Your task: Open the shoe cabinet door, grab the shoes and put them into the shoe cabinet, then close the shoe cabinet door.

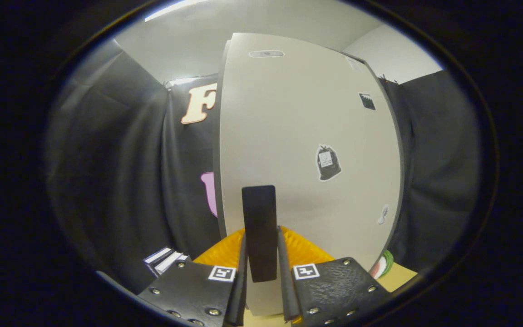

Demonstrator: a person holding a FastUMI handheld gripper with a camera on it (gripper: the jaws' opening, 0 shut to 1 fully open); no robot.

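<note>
The fingers [261, 277] are clamped on the black handle [259, 227] standing between them, a grip suited to swinging the door [307, 136] just ahead. Something orange [304, 250] lies just beyond the fingers, unclear whether a shoe.

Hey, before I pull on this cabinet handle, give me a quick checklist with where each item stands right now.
1. Handle between the fingers: ok. The black handle sits upright between the gripper fingers.
2. Fingers pressing on the handle: ok, both appear to touch its sides, one on each.
3. Door state: cannot tell. The cabinet door faces the camera; no gap into the cabinet shows.
4. Swing path: cannot tell. An orange object lies just beyond the fingers at the door's foot.
5. Shoes located: cannot tell.
</note>
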